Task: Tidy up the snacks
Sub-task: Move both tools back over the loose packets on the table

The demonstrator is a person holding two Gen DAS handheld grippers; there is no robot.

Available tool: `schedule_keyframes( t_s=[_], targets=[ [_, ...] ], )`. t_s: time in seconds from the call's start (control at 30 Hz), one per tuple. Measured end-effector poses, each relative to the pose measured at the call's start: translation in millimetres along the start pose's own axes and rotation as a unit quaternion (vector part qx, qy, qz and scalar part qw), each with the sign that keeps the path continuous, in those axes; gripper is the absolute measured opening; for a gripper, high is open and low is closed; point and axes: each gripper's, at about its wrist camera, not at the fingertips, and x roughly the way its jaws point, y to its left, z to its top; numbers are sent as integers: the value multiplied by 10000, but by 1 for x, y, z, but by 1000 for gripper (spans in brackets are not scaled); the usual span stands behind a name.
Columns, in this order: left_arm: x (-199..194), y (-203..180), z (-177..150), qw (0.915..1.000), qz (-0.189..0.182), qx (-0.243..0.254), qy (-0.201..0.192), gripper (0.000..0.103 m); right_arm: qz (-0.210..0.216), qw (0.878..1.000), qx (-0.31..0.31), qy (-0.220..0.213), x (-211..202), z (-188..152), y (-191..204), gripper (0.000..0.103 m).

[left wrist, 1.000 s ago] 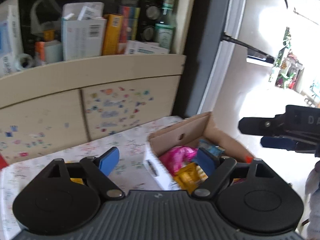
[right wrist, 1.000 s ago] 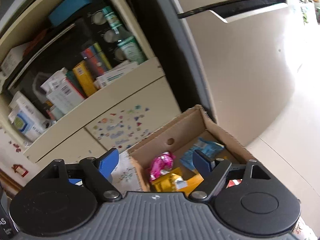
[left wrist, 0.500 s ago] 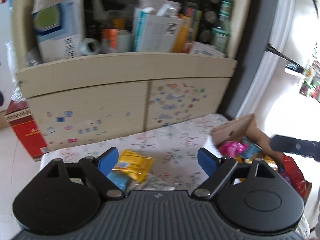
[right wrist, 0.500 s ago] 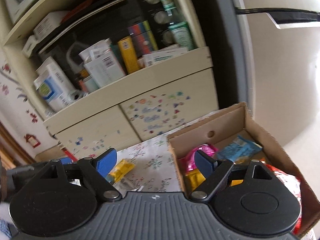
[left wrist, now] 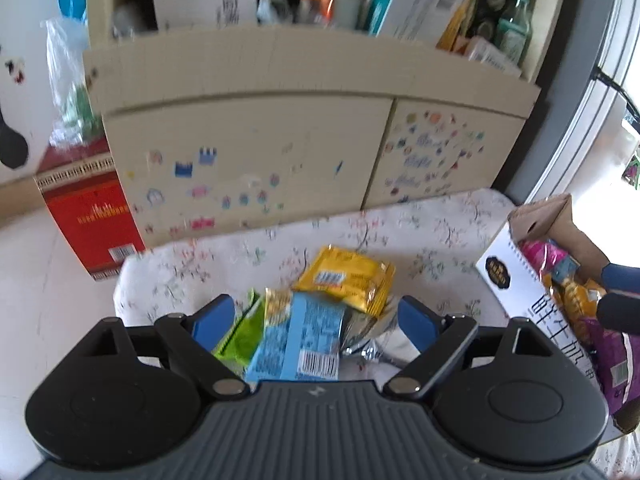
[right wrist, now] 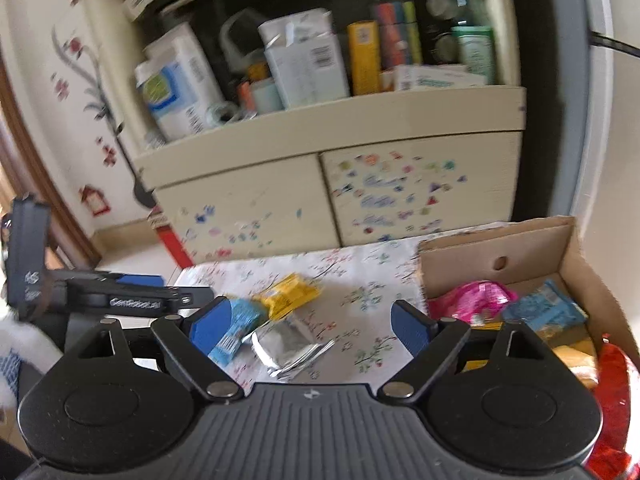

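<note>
In the left wrist view, the left gripper (left wrist: 314, 314) is seen with jaws wide apart and nothing gripped, above a blue packet (left wrist: 298, 336), a green packet (left wrist: 240, 336) and a yellow packet (left wrist: 346, 276) lying on the floral-clothed bench (left wrist: 432, 236).

In the right wrist view, the right gripper (right wrist: 310, 322) is shown likewise wide and empty over a silver packet (right wrist: 286, 344); the cardboard box (right wrist: 492, 248) of snacks is found to its right.

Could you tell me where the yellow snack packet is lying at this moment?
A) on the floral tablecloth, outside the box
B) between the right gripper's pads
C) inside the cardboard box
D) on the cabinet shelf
A: the yellow snack packet lies on the floral tablecloth, left of the cardboard box and beside the other loose packets.
</note>
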Motion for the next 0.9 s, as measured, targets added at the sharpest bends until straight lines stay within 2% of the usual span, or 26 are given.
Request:
schedule_keyframes(
  t_s=[0.23, 0.37, 0.47, 0.53, 0.67, 0.9],
  targets=[
    [19, 4, -11, 9991, 111, 378, 143, 88, 186, 9983, -476, 293, 29, -8, 18, 91],
    [24, 4, -15, 9978, 25, 631, 192, 87, 113, 9957, -731, 562, 49, -16, 26, 91],
    [24, 3, -18, 9953, 124, 942, 198, 86, 113, 9932, -885, 744, 63, -20, 29, 91],
    [24, 4, -19, 9941, 219, 1036, 244, 85, 93, 9914, -983, 859, 72, -24, 32, 91],
    [26, 6, -23, 9925, 151, 1162, 336, 85, 72, 9877, -1151, 1055, 91, -28, 35, 91],
    [31, 5, -27, 9875, 81, 1511, 433, 85, 103, 9846, -1317, 1141, 112, -27, 37, 91]
  ],
)
